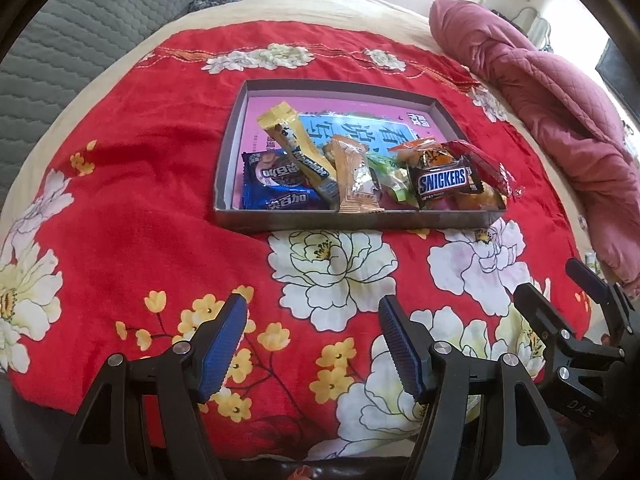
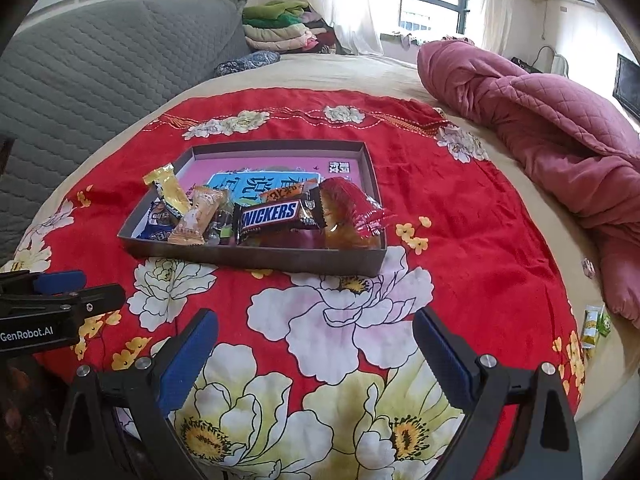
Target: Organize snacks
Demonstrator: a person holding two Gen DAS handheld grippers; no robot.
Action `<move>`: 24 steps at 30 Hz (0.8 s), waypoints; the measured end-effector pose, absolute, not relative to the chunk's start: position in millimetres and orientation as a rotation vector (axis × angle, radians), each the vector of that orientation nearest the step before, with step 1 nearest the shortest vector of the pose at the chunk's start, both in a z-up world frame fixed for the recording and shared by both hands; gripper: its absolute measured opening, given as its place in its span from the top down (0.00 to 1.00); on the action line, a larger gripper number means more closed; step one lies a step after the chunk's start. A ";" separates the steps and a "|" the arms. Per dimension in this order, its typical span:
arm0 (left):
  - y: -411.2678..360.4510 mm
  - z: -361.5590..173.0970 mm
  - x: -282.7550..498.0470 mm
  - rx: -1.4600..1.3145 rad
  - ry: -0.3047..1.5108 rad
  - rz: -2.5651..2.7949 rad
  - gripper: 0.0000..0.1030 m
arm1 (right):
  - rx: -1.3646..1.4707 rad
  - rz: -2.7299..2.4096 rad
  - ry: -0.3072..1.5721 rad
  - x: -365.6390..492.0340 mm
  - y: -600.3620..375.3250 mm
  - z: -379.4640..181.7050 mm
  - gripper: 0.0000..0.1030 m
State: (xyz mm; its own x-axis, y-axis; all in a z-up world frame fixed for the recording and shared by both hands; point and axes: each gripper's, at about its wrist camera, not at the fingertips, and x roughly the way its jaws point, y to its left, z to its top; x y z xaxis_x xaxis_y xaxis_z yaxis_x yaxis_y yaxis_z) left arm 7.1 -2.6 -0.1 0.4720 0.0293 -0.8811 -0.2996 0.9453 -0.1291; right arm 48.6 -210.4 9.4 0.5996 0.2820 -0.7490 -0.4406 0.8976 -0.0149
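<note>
The left hand-held gripper (image 1: 312, 344) is hovering low over the red floral cloth (image 1: 132, 216) spread on the bed (image 2: 360, 72), its 2 blue-padded fingers standing apart with nothing between them. The right hand-held gripper (image 2: 316, 356) is hanging beside it, to its right, fingers likewise spread wide and holding nothing.

Straight ahead of both, well beyond the fingertips, a shallow grey box (image 1: 352, 222) is lying flat on the cloth with the snacks crowding its near edge. From the left hand-held gripper's view, a blue cookie packet (image 1: 276, 188) is sitting at the front left, a long yellow bar (image 1: 296, 148) is leaning across it, and an orange wafer packet (image 1: 356, 180) is lying just right of that. Farther right, a Snickers bar (image 1: 442, 182) is resting on top of other wrappers, touching a red-wrapped cake (image 1: 486, 170) at the box's right end.

Far off to the right of the right hand-held gripper, 2 small green packets (image 2: 594, 324) are lying outside the box, at the cloth's edge below the rumpled pink quilt (image 2: 540, 128).
</note>
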 end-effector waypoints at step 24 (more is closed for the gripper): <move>-3.6 -5.6 8.6 -0.265 1.089 0.231 0.32 | -0.212 0.416 0.847 47.9 -208.9 3.9 0.05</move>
